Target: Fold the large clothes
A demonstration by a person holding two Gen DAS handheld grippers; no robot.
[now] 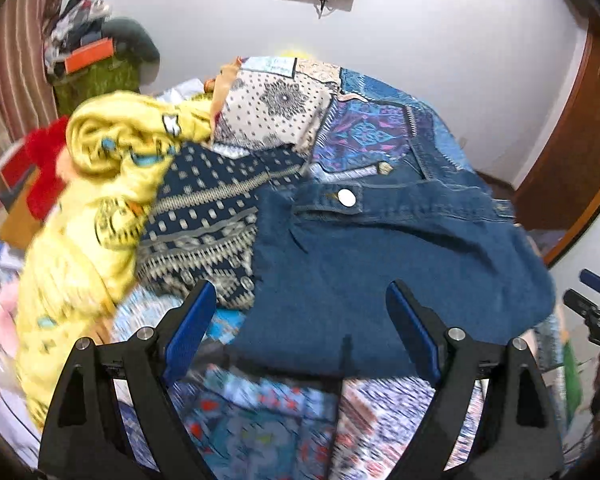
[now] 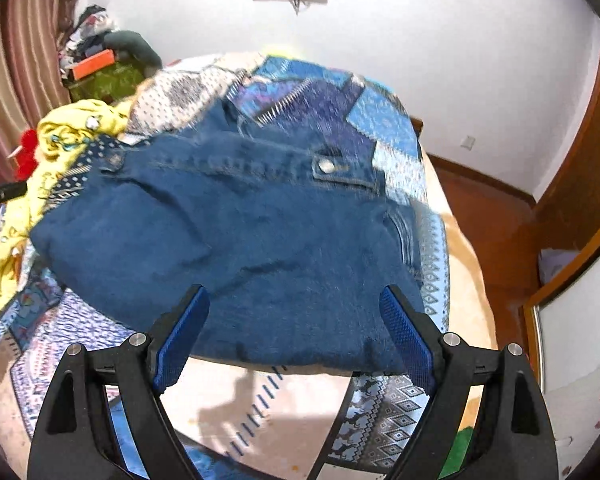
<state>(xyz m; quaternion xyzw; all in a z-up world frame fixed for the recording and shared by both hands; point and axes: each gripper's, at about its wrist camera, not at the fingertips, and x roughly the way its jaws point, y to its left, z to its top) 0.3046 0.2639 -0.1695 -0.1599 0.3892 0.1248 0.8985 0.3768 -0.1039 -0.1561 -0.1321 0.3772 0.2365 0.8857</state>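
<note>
Item 1: dark blue denim jeans (image 1: 380, 264), folded into a thick block, lying on the patchwork-quilted bed (image 1: 268, 412). In the left wrist view they fill the centre and right of the frame, waistband with its silver button toward the top; in the right wrist view they fill the centre, their near fold edge at the tool tips.

Item 2: left black tool with blue ribbed pads (image 1: 300, 328), lower centre of its frame. I see its jaws spread wide with nothing between them; the near hem of the denim lies just beyond the pads.

Item 3: right black tool with blue ribbed pads (image 2: 296, 328), lower centre of its frame. It too stands wide and empty, hanging over the near fold edge.

Item 4: crumpled yellow printed garment (image 1: 100, 184), left of frame, touching a navy and beige patterned cloth (image 1: 208, 224) that lies against the jeans' left edge.

Handling note: I judge the jeans fold largely done, both tools clear of it. To finish well, I would check the near edge for squareness, pressing loose layers flat with the pad faces rather than pinching. For the next garment, I would approach the yellow one from the left, keeping the tool clear of the denim stack so it is not dragged askew.
</note>
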